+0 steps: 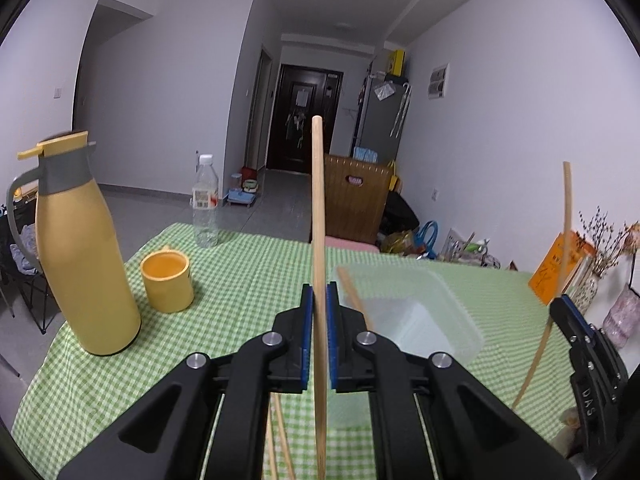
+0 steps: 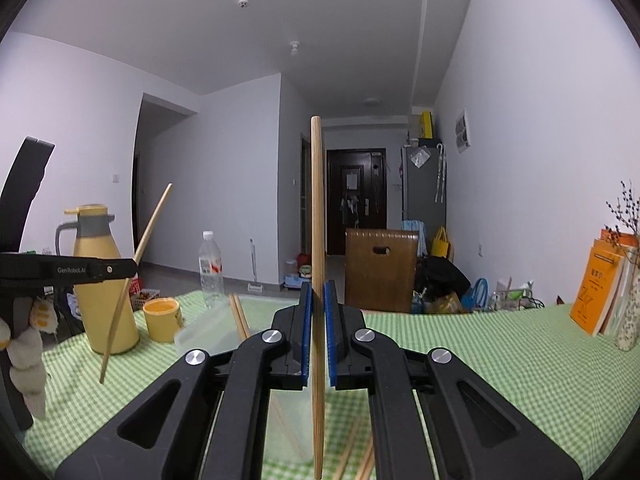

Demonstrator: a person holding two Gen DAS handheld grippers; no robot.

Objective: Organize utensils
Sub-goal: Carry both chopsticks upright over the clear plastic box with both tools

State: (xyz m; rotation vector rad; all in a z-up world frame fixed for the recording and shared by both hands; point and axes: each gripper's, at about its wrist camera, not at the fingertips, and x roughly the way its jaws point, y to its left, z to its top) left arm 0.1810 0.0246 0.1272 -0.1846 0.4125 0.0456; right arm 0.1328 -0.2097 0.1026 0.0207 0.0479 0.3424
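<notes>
Presently listed: green checked table (image 1: 248, 280); yellow jug (image 1: 82, 256); clear plastic tub (image 1: 416, 312) mid-table, two chopsticks (image 2: 239, 316) leaning inside; yellow cup (image 1: 168, 280). Left gripper (image 1: 319, 300) clamps one upright chopstick (image 1: 318, 208) above the cloth; right gripper (image 2: 319, 300) clamps another chopstick (image 2: 317, 220) likewise.

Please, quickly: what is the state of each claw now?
Left claw: closed on a long, pale wooden chopstick.
Right claw: closed on another wooden chopstick.
</notes>
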